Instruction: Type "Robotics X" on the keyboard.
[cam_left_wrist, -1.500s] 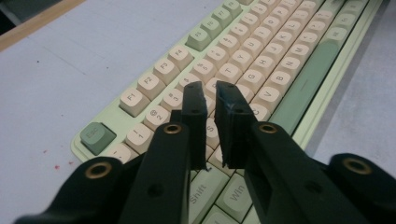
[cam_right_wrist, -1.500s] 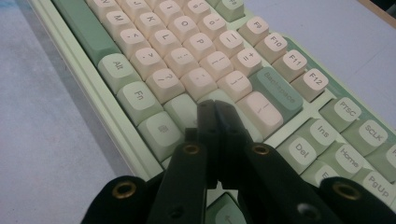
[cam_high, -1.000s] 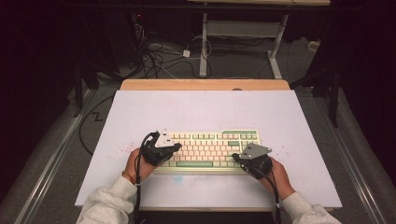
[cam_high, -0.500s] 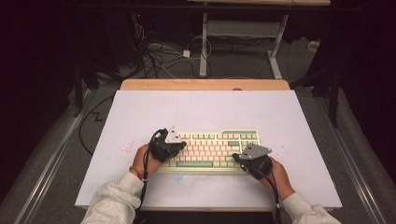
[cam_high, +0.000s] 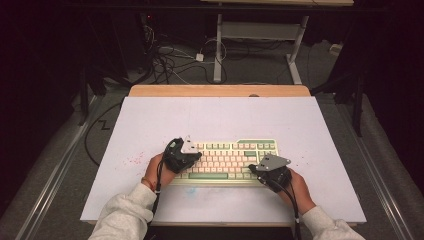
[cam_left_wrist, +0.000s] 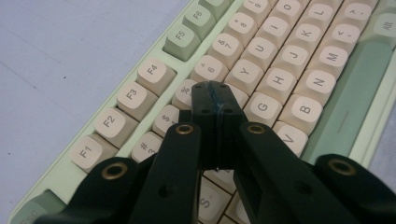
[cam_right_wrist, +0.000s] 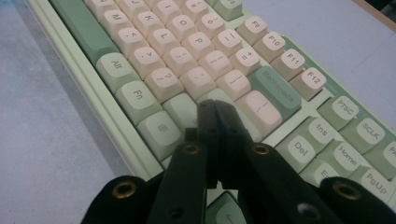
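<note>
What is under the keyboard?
The keyboard lies flat on a white sheet that covers the table; a strip of wood shows at the far edge. Whatever lies directly beneath the keyboard is covered.

In the left gripper view, the keyboard (cam_left_wrist: 280, 74) is cut off by the top, right and bottom edges, and the keys under the closed jaws are hidden, so the pressed key cannot be told. In the right gripper view, its near keys are covered by the jaws. From the high view, key legends are too small to read, and both sleeves (cam_high: 125, 215) are cropped at the bottom edge.
</note>
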